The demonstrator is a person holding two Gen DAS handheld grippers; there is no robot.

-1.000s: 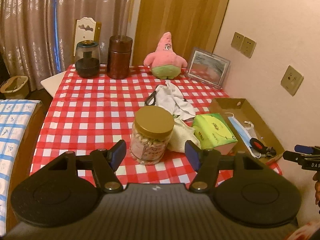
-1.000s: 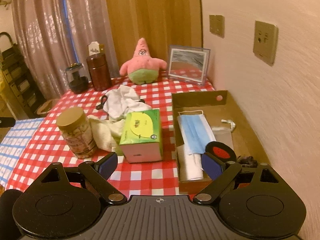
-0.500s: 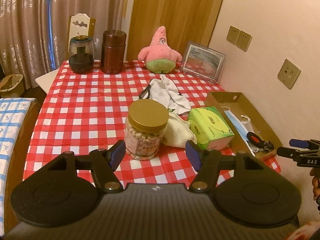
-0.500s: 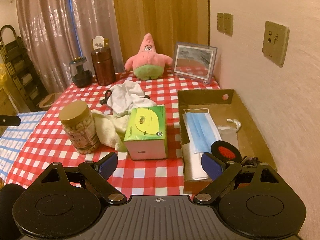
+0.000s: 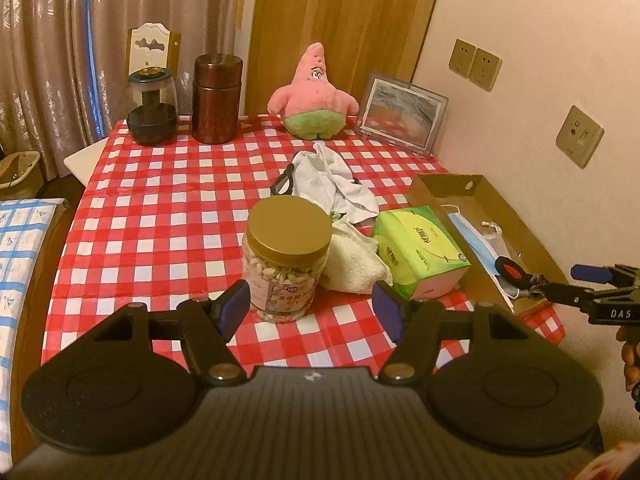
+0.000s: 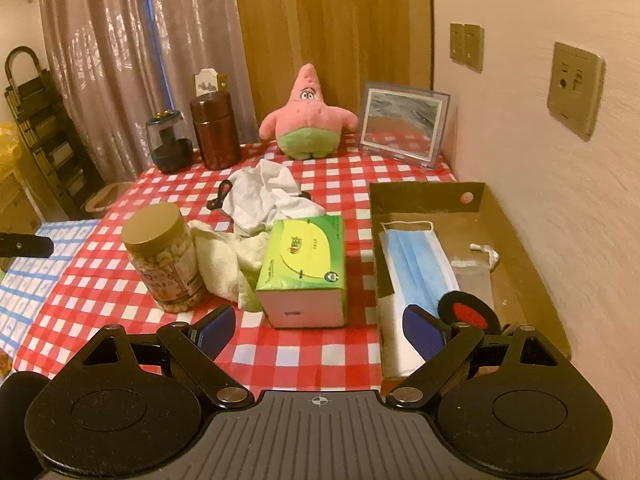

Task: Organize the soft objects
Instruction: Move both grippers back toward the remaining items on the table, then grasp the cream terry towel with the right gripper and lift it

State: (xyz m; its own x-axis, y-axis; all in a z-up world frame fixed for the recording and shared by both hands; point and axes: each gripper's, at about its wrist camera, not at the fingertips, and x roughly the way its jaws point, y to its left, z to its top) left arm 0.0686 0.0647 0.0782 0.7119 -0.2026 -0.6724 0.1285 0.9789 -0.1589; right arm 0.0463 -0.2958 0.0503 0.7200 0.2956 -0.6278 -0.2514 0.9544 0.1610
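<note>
A pink star plush sits upright at the table's far edge. Nearer lie a crumpled white cloth, a cream towel and a green tissue pack. A blue face mask rests in the cardboard tray. My left gripper is open, hovering just short of the nut jar with nothing between its pads. My right gripper is open wide, empty, near the table's front edge before the tissue pack.
A brown canister, a dark glass jar and a framed picture stand along the far edge. A black-and-red round item lies in the tray's near end. The wall runs close on the right; a blue-checked surface lies left.
The left wrist view has shifted slightly, so the jar and soft items sit a little lower and nearer its pads. The right wrist view has barely changed. Nothing on the table moved.
</note>
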